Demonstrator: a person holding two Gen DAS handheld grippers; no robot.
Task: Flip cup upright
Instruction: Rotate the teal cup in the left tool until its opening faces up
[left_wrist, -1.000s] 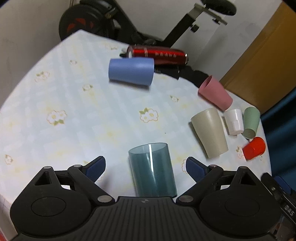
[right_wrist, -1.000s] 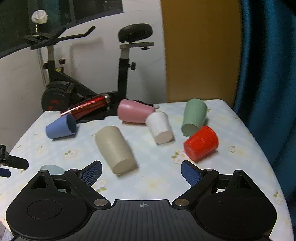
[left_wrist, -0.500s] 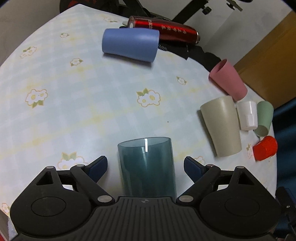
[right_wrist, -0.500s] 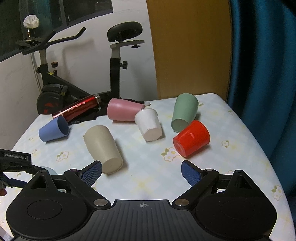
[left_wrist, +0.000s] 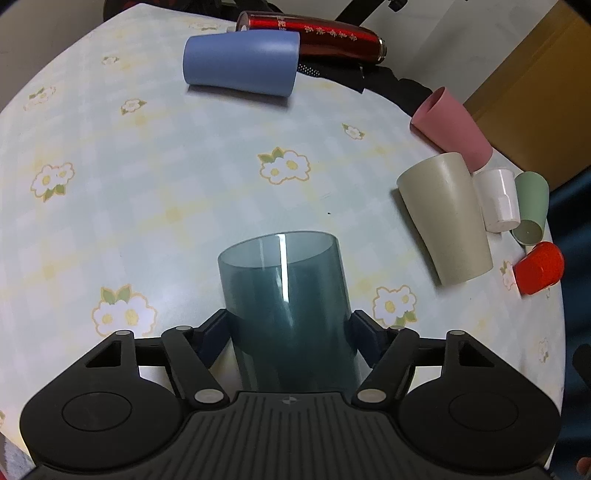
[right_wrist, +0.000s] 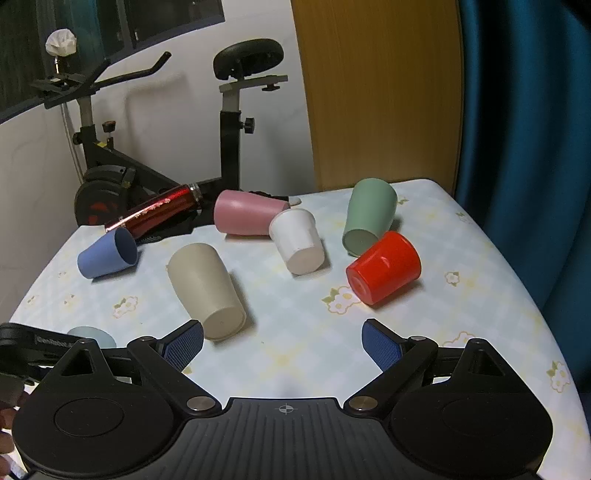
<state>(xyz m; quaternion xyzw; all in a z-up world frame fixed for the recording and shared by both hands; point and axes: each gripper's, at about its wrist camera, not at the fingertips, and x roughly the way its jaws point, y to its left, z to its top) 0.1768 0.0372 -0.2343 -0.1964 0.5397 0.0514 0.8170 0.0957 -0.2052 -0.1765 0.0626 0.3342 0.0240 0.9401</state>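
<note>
A clear teal cup (left_wrist: 286, 306) lies on its side on the flowered tablecloth, mouth pointing away from me. My left gripper (left_wrist: 291, 334) is shut on it, both blue pads pressed against its sides near the base. In the right wrist view only a sliver of the teal cup (right_wrist: 90, 334) shows at the far left behind the left gripper's arm. My right gripper (right_wrist: 282, 345) is open and empty above the table's near side, with the beige cup (right_wrist: 207, 290) just ahead of its left finger.
Other cups lie on their sides: blue (left_wrist: 242, 62), pink (left_wrist: 452, 127), beige (left_wrist: 445, 218), white (left_wrist: 496, 199), green (left_wrist: 532, 206), red (left_wrist: 539, 267). A red metal bottle (left_wrist: 314, 33) lies at the far edge. An exercise bike (right_wrist: 155, 158) stands behind the table.
My left gripper moved forward around the teal cup and closed on it. The right gripper drew back and up slightly, still open.
</note>
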